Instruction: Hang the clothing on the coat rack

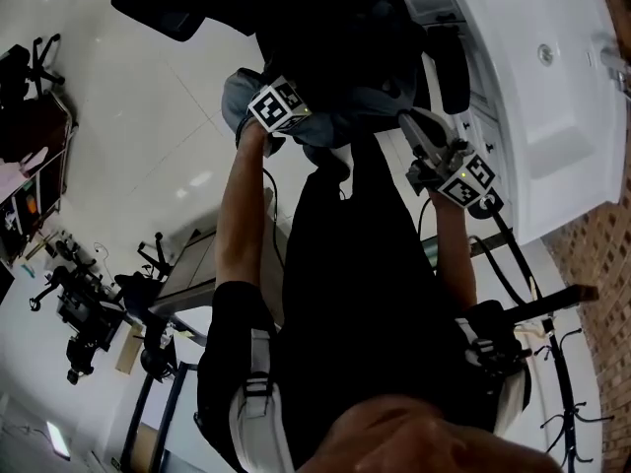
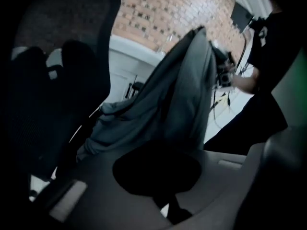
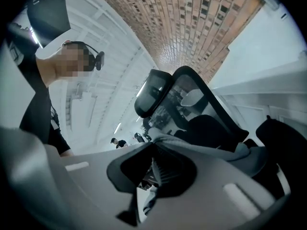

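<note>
Fingers (image 3: 235, 190) of our right gripper (image 3: 154, 169) stand almost together, pinching a fold of the grey garment (image 2: 184, 95). In the right gripper view the cloth runs out of the pads toward three o'clock and drapes against the black office chair (image 3: 211, 128).

From the left gripper view, we hold that pinched end high at two o'clock. The garment hangs from it as a slanted sheet down toward eight o'clock, where its lower end lies bunched on the chair.

Our left gripper (image 2: 158, 176) has its fingers (image 2: 81, 190) fully together. The space between them is dark, so we cannot tell whether any cloth is caught there. The garment's lower edge sits just beyond the tips at twelve o'clock.

In the head view both grippers reach out past our black shirt (image 1: 365, 294). The left is at eleven o'clock over the grey cloth heaped on the chair, and the right is at one o'clock, just beside that cloth. A white counter (image 1: 552, 97) fills two o'clock, with a brick wall (image 1: 601, 254) at four o'clock. A black stand (image 1: 564, 382) with thin hooked arms rises at five o'clock, well apart from the garment.
</note>
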Tool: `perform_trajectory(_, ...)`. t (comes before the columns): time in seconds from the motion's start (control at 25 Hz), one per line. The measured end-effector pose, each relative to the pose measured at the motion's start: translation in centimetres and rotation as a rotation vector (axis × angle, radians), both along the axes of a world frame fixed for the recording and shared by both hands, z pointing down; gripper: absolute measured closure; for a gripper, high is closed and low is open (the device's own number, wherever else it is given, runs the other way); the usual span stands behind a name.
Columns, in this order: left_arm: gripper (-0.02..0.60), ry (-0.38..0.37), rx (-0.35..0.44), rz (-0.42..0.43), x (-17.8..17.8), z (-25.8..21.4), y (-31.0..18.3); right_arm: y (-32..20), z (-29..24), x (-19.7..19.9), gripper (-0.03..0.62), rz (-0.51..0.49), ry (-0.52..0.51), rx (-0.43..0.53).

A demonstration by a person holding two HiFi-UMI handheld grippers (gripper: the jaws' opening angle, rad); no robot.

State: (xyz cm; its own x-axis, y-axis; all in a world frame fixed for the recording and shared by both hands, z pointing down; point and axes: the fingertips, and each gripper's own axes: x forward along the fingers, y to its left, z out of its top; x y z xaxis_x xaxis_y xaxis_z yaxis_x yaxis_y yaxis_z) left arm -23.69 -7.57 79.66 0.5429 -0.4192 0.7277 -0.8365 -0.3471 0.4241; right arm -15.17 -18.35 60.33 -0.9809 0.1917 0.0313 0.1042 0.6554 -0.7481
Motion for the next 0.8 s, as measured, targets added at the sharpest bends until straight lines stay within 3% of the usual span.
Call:
perform_trajectory(0.12, 0.578, 0.035, 0.157, -0.196, -1.1, -5.2, 1.9, 1.5, -1.9, 1.5, 0.572, -0.008, -0.004, 0.046)
perform_trajectory(0.2, 0.578, 0.032, 0.219, -0.309, -2.0, -7.7, 4.6, 2.9, -3.0, 2.7, 0.572, -0.005, 0.005, 0.070)
perform_trajectory(0.28, 0.578, 0.007, 0.246, -0.353, -2.8, -9.1, 7.2, 4.2, -3.8, 3.6, 0.572, -0.005, 0.022, 0.099)
perform_trajectory(0.36, 0.578, -0.077, 0.254, -0.341, -5.0, -9.4, 8.6, 5.2, -4.3, 3.7, 0.572, -0.003, 0.035, 0.130)
perform_trajectory(0.44, 0.578, -0.198, 0.226, -0.248, -7.9, -8.4, 8.4, 5.9, -4.8, 3.5, 0.572, 0.012, 0.034, 0.145)
perform_trajectory(0.56, 0.571, -0.339, 0.117, 0.077, -10.3, -6.5, 6.6, 6.6, -5.2, 3.0, 0.572, 0.051, 0.027, 0.146)
perform_trajectory(0.64, 0.563, -0.356, 0.018, 0.314, -10.1, -6.0, 6.6, 7.0, -5.5, 3.0, 0.572, 0.069, 0.034, 0.146)
perform_trajectory(0.72, 0.538, -0.349, -0.050, 0.492, -9.5, -6.1, 7.5, 7.2, -5.7, 2.9, 0.572, 0.084, 0.040, 0.154)
perform_trajectory(0.8, 0.446, -0.381, -0.086, 0.613, -8.3, -5.3, 8.5, 7.2, -5.7, 2.8, 0.572, 0.096, 0.045, 0.158)
